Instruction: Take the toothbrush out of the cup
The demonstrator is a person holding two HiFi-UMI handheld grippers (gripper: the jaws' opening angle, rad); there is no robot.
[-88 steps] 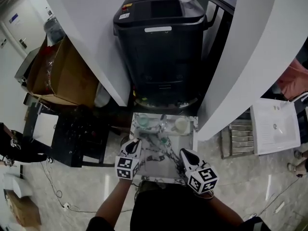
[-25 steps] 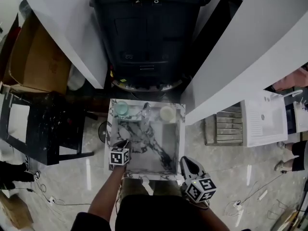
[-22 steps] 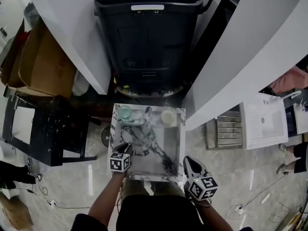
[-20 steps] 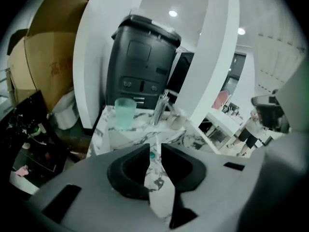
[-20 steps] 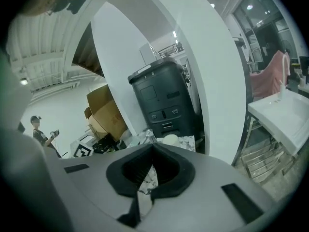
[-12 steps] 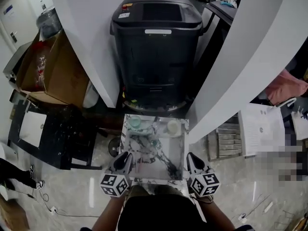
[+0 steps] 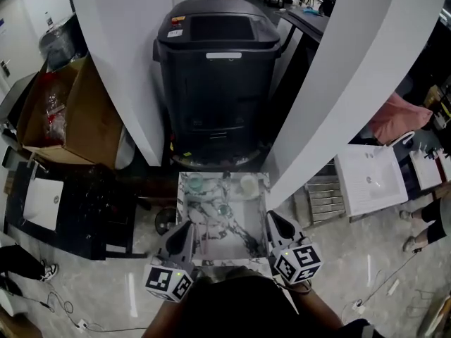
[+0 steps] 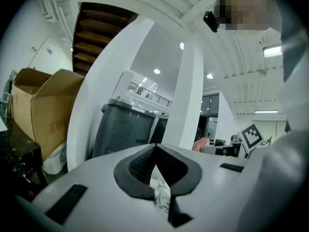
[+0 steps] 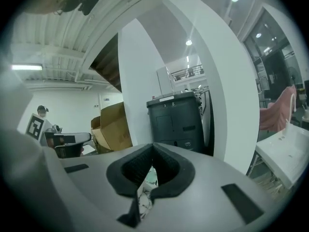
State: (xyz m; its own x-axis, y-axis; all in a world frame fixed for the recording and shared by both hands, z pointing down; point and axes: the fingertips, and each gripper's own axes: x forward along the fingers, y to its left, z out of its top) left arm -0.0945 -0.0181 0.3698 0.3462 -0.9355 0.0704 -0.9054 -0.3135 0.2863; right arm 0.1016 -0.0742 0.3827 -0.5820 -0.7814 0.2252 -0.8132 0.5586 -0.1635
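Head view: the marble-patterned tabletop (image 7: 211, 241) stands directly below me, in front of a large black wheeled bin (image 7: 217, 83). The left tool (image 7: 186, 228) and the right tool (image 7: 271, 220) are held at the near corners of the tabletop, one on each side, well apart from each other.

Left tool, left gripper view (image 8: 154, 149): I find the jaws clenched tip to tip, with nothing held between them. Only a sliver of marble surface shows through the gap below the pads.

Right tool, right gripper view (image 9: 152, 146): same finding. The jaws are pressed together and empty, and marble shows beneath them.

Task items: a pale green cup (image 7: 195, 183) stands at the far left of the tabletop and a cream cup (image 7: 248, 184) at the far right. Between them is a slim pale thing (image 7: 225, 181) that may be the toothbrush, but it is too small for me to confirm this or to tell which vessel holds it. A small teal item (image 7: 224, 208) sits nearer the middle of the tabletop. Both tools are well apart from all of these.

Surroundings: an open cardboard box (image 7: 67, 115) is to the left of the bin, and a white sink unit (image 7: 370, 182) stands to the right.
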